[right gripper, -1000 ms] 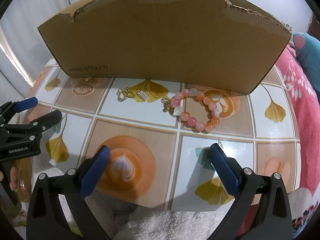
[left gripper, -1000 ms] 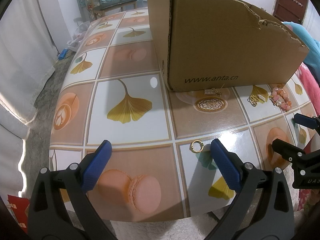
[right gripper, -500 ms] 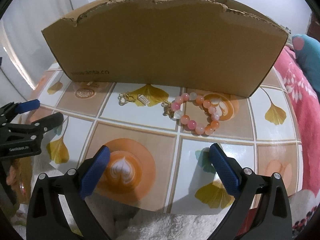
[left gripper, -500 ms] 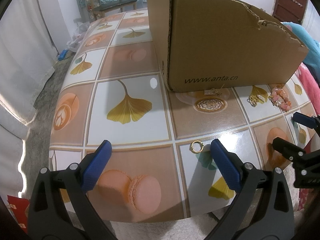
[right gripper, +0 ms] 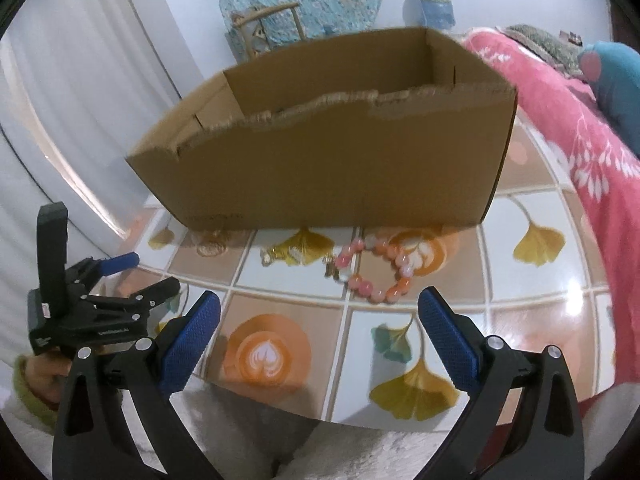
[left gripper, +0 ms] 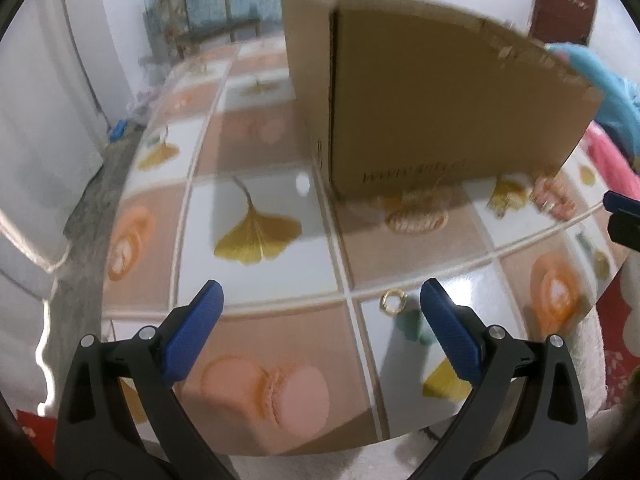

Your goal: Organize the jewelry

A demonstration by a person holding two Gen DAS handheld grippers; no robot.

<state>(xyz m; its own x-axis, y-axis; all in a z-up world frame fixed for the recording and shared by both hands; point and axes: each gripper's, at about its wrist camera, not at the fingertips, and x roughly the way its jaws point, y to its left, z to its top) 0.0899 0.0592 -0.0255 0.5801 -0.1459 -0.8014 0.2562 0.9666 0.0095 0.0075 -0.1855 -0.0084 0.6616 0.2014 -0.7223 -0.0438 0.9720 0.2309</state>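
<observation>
The pink-and-orange bead bracelet (right gripper: 378,270) lies on the patterned table (right gripper: 532,300) just in front of the cardboard box (right gripper: 328,168), with a small gold charm piece (right gripper: 280,255) beside it to the left and, in the left wrist view, a gold ring (left gripper: 393,302) lying apart near the table's front edge, close by that gripper's right fingertip. What has changed is the right camera's vantage: a moment ago it faced the box's front wall low and square, and now it has risen and tipped so the open top and the inner walls show; no jewelry can be seen inside from here. The bracelet has not moved. The right gripper (right gripper: 320,322) is spread wide and holds nothing, hovering short of the bracelet. The left gripper (left gripper: 320,312) is likewise wide and empty; its view is blurred, so it has shifted a little too. Judging from this, sorting has barely begun, and the raised view suggests the bracelet is the likely first pick.
</observation>
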